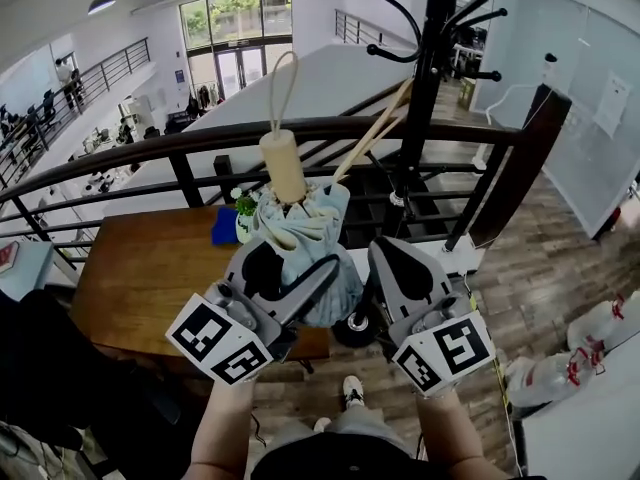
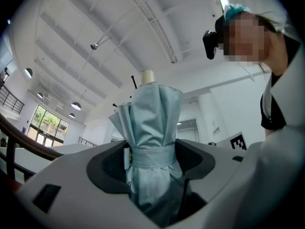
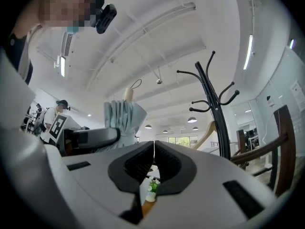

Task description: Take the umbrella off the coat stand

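Gripping the folded pale blue umbrella (image 1: 300, 223) at its strap band, the left gripper (image 2: 151, 159) holds it upright between its 2 jaws, tan handle (image 1: 283, 165) and cord loop on top. The umbrella is apart from the black coat stand (image 1: 430, 78), which rises to its right by the dark railing (image 1: 200, 138). The right gripper (image 3: 154, 149) is beside the umbrella, jaws pressed together on nothing

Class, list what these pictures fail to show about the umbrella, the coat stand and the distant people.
- Lower end of the folded pale-blue fabric umbrella: left gripper view, sunk behind the left gripper body.
- Foot of the black metal coat stand: head view, behind the dark railing and right gripper.
- Distant people: head view, too small.
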Demonstrator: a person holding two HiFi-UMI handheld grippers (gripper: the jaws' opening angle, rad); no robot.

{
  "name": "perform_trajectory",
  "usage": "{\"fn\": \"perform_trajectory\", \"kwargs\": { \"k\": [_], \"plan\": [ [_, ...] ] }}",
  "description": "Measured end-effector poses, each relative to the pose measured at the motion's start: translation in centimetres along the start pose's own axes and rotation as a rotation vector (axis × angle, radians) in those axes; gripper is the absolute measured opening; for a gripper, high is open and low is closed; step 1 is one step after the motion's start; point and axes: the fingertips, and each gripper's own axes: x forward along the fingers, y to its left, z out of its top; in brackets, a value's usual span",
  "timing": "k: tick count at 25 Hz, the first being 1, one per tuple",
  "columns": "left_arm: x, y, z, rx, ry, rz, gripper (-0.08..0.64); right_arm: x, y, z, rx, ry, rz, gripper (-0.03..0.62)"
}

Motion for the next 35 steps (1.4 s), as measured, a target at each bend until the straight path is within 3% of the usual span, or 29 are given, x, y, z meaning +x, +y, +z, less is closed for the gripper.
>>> {"fn": "perform_trajectory", "kwargs": {
  "k": [11, 17, 26, 35],
  "plan": [
    [-2.1, 1.0, -2.9, -0.023, 0.066, 0.078, 0.304, -0.6, 0.5, -3.2, 0.036, 0.098, -0.042, 0.028],
    [-3.5, 1.2, -4.4, -0.081, 0.073, 0.107, 0.304, -0.9, 1.2, -5.0, 0.055, 0.150, -0.037, 0.028],
    [-3.9, 1.4, -5.1, -0.082, 0.080, 0.141, 0.304, -1.4, 1.2, -5.4, 0.050, 0.166, -0.038, 0.026],
    [-3.5, 0.5, -5.6, -0.081, 0.094, 0.123, 0.304, -1.4, 1.5, -5.7, 0.073, 0.157, -0.013, 0.026]
  ]
}}
